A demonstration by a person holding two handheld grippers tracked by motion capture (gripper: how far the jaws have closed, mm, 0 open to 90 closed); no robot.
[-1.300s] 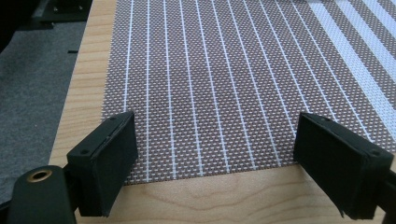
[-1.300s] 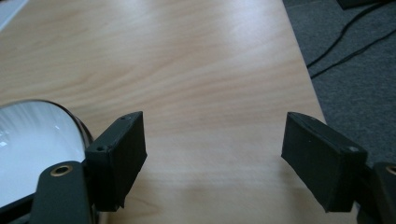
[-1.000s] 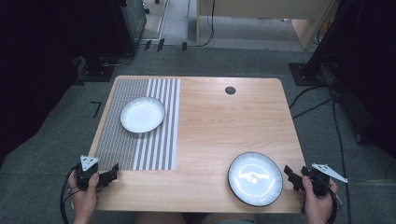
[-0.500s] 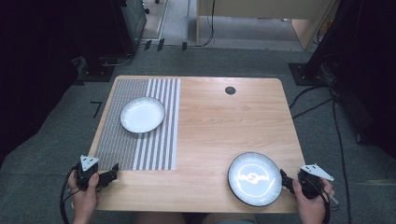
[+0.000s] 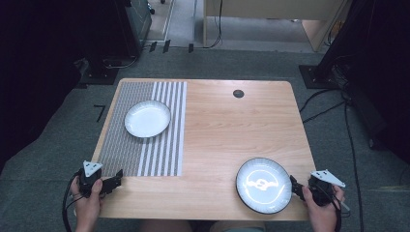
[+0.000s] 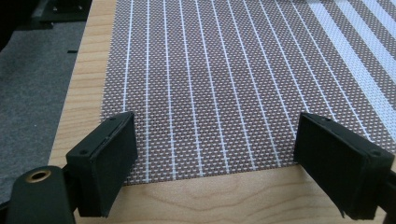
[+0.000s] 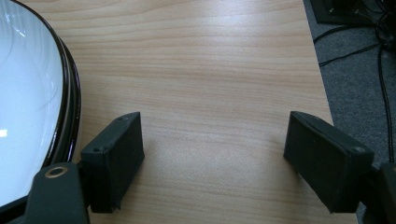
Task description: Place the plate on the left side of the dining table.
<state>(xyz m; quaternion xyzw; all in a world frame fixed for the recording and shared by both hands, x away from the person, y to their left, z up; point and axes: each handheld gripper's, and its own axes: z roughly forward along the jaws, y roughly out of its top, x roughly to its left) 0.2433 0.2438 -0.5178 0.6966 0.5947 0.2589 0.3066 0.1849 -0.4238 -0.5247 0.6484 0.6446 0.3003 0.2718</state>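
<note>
Left gripper (image 5: 114,182): jaws wide apart, holding nothing, at the near edge of the striped placemat (image 5: 145,128).
Dark-rimmed plate (image 5: 264,184): on the tabletop (image 5: 227,130), near right corner.
Right gripper (image 5: 296,187): jaws wide apart, holding nothing, just beside the plate's right rim.

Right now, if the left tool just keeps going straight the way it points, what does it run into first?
The left tool is open and aimed over the near edge of the striped placemat. Going straight on, it would likely pass over or scrape the mat; the white plate on it sits farther along, possibly off that line.
</note>
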